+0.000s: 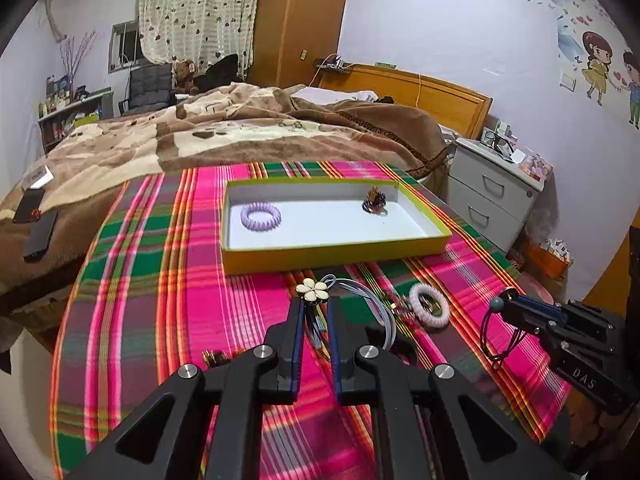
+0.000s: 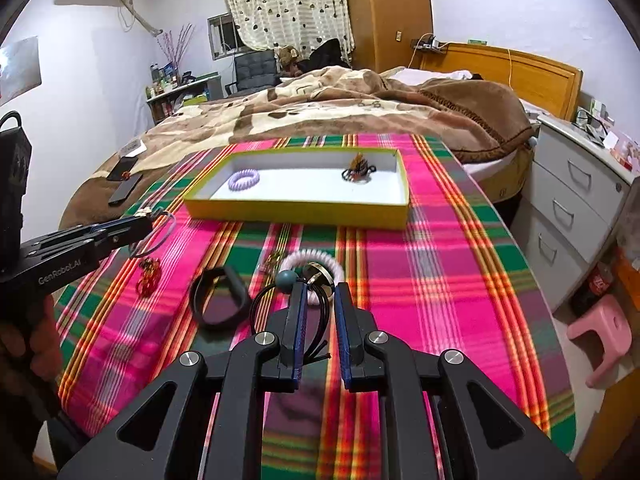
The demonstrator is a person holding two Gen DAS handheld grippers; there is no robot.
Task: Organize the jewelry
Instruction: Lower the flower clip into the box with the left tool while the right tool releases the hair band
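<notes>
Yellow-walled tray (image 1: 336, 258), white inside, on a pink-and-green plaid cloth (image 1: 160, 280); contents: lilac spiral hair tie (image 1: 260, 217) toward its left end, brown-and-gold ornament on a dark band (image 1: 375, 202) toward its right end, the two well apart

Left gripper (image 1: 314, 305): jaws drawn close, pinching a pale blue-grey cord hair tie (image 1: 374, 300) just below its cream flower charm (image 1: 312, 290); cord loops hang to the right of the fingers, clear of the cloth

Right gripper (image 2: 320, 294): jaws drawn close, pinching a black cord hair tie (image 2: 262, 300) that carries a teal bead (image 2: 287, 279) and a round gold-rimmed charm (image 2: 318, 274); loose black ends trail between the fingers

Loose on the cloth, in front of the tray: white-and-pink spiral hair tie (image 2: 310, 258), partly behind the right gripper's charm; black band (image 2: 218, 298) to its left; small red-orange trinket (image 2: 147, 276) further left; gold-coloured piece (image 1: 214, 358) near the left gripper's base, too small to identify

Surroundings: bed with brown blanket (image 1: 240, 128) behind the cloth; grey drawer unit (image 2: 572, 200) at right; pink stool (image 2: 600, 332) on the floor beside it
</notes>
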